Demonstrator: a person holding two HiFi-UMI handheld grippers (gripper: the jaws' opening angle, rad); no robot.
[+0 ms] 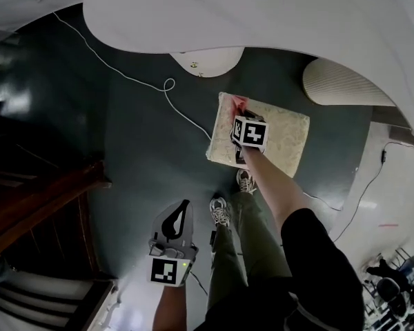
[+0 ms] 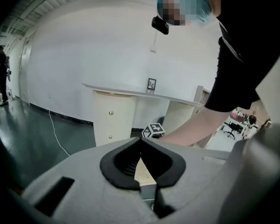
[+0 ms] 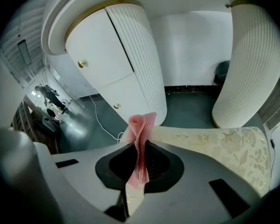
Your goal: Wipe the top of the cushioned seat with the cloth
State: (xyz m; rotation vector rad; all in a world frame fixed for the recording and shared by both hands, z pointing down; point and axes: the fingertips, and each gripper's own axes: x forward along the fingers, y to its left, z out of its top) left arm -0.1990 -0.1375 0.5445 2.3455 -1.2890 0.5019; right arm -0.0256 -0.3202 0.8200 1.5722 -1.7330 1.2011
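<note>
Right claw (image 3: 139,143) is clamped tight on the pink cloth (image 3: 141,127). The cloth runs up between the jaws and pokes out past the tips as a loose twisted fold. The claw sits over the far-left corner of the cushioned seat (image 1: 284,135). The seat is a pale floral-pattern pad on the dark floor (image 1: 138,150), near a ribbed white pedestal (image 3: 252,59) of the bench. Can't tell whether the cloth actually touches the seat top.

In the head view only a pink tip of cloth shows beyond the marker cube (image 1: 250,131); the rest is under the claw.

Left claw (image 2: 141,146) is closed tip to tip with nothing in it. It's held low, well apart from the seat, beside the person's shoe (image 1: 221,212).

The bench top (image 1: 262,12) blocks the upper part of the head view. A white cable (image 1: 141,83) loops across the floor left of the seat.
</note>
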